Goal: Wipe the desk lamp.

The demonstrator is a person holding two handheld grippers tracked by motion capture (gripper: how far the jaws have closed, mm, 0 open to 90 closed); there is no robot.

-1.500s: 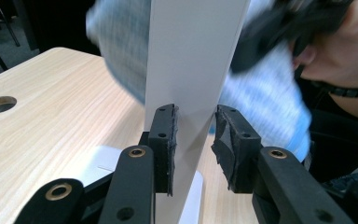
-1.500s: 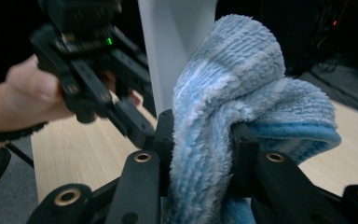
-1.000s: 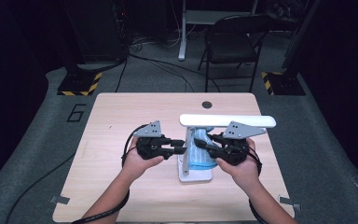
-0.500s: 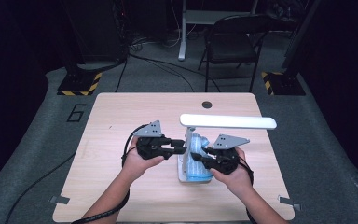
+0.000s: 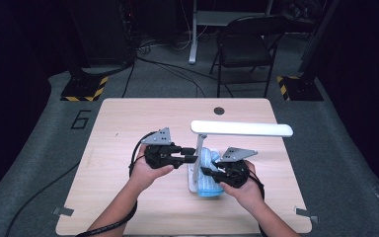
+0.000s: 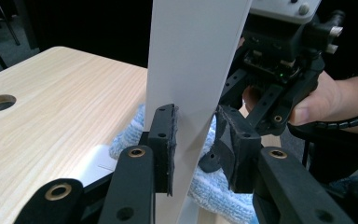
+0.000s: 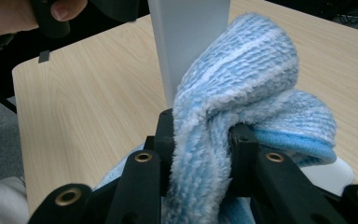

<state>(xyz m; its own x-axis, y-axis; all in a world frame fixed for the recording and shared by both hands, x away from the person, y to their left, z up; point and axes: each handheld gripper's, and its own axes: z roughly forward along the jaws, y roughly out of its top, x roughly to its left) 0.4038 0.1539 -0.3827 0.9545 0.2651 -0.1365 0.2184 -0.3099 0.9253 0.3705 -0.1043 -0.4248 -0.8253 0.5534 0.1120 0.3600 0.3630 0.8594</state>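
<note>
The main risk here, I think, is that the white desk lamp with the flat upright post (image 5: 197,160) tips or slides on its base, because the right hand-held gripper (image 5: 216,174) pushes the fluffy light-blue striped microfibre cloth (image 5: 210,170) sideways against the post while only the left hand-held gripper (image 5: 190,155) keeps it steady. If the left one loses its hold on the smooth white surface, the lamp could turn or fall over on the light wooden tabletop (image 5: 128,123). A second risk is that the thick cloth slips out of the right jaws, since it is bunched and soft, and then bare plastic would rub on the post. The left hand-held gripper is clamped on the post: in the left gripper view its two pads (image 6: 164,140) stand on either side of the white post (image 6: 191,70) and appear to press it. The right hand-held gripper is clenched on the cloth, which in the right gripper view bulges up between the jaws (image 7: 233,107) and rests against the foot of the post (image 7: 186,42), low, just above the lamp base.
</note>
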